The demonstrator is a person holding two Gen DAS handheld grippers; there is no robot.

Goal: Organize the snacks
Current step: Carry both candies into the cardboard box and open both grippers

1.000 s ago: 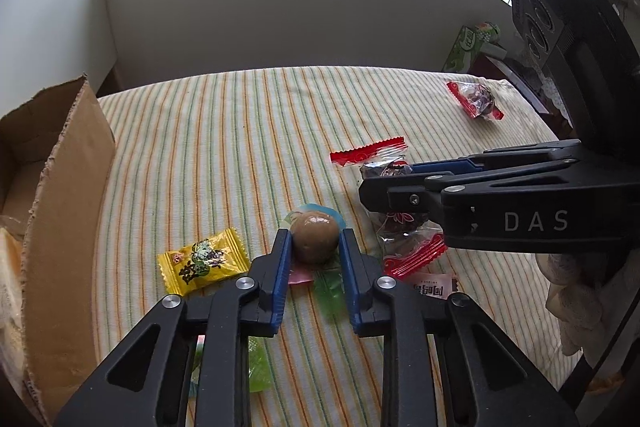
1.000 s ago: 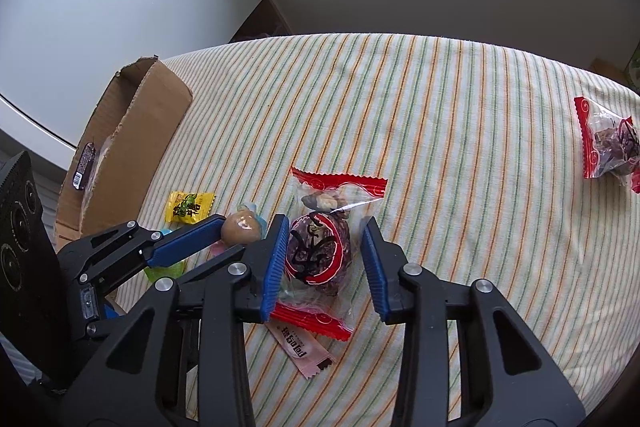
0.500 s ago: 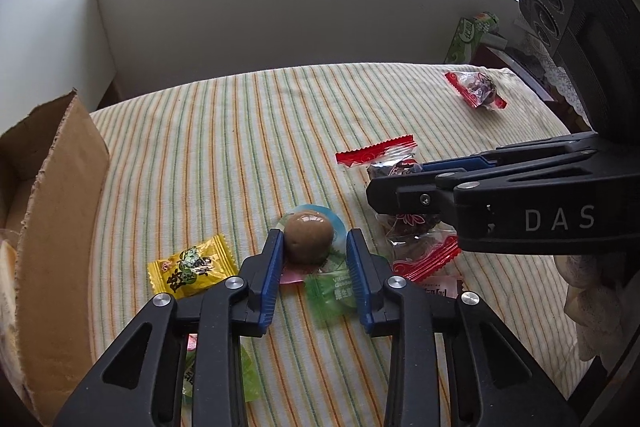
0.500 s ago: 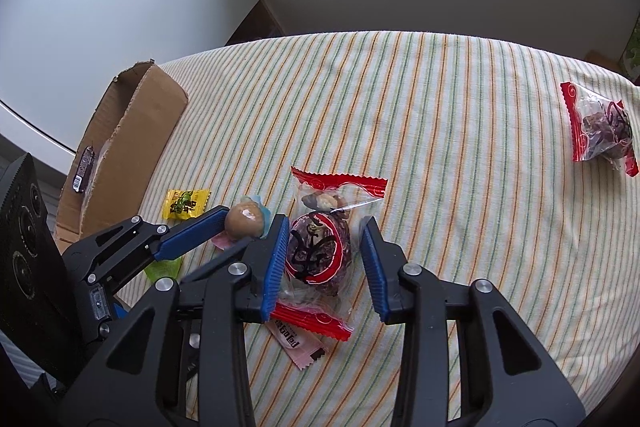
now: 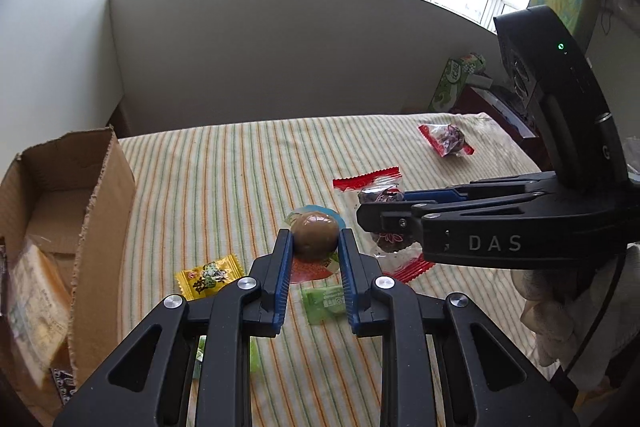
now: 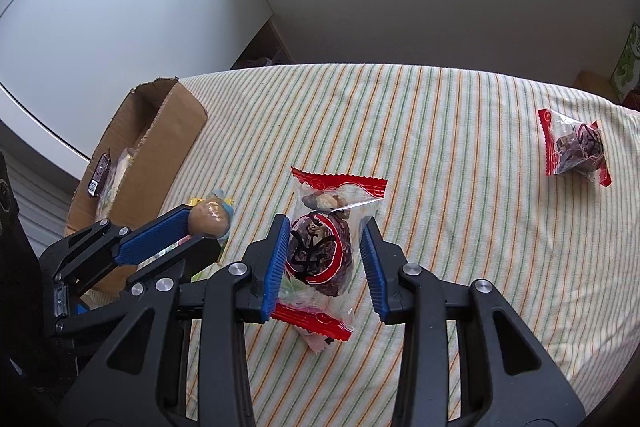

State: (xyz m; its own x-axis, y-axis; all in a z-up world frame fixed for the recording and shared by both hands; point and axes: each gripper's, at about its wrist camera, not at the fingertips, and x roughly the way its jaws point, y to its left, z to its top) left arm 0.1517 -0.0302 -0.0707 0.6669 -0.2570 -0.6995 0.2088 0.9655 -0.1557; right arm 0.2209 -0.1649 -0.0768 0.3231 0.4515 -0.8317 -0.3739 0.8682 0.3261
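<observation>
Both snacks have risen: left gripper (image 5: 313, 242) clamps the wrapped egg (image 5: 314, 235), right gripper (image 6: 325, 246) seemingly pinches the date packet (image 6: 320, 255).

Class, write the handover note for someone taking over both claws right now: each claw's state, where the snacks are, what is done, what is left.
Left claw: shut on the brown egg-shaped snack, above the striped cloth.
Right claw: shut on the red-ended date packet.
Cardboard box at the left edge holds a few packets already.
On the cloth: yellow candy, green packet, another red-ended date packet at the far right.
Done: both snacks gripped.
Left: probably carry both to the box, then collect the loose ones.
</observation>
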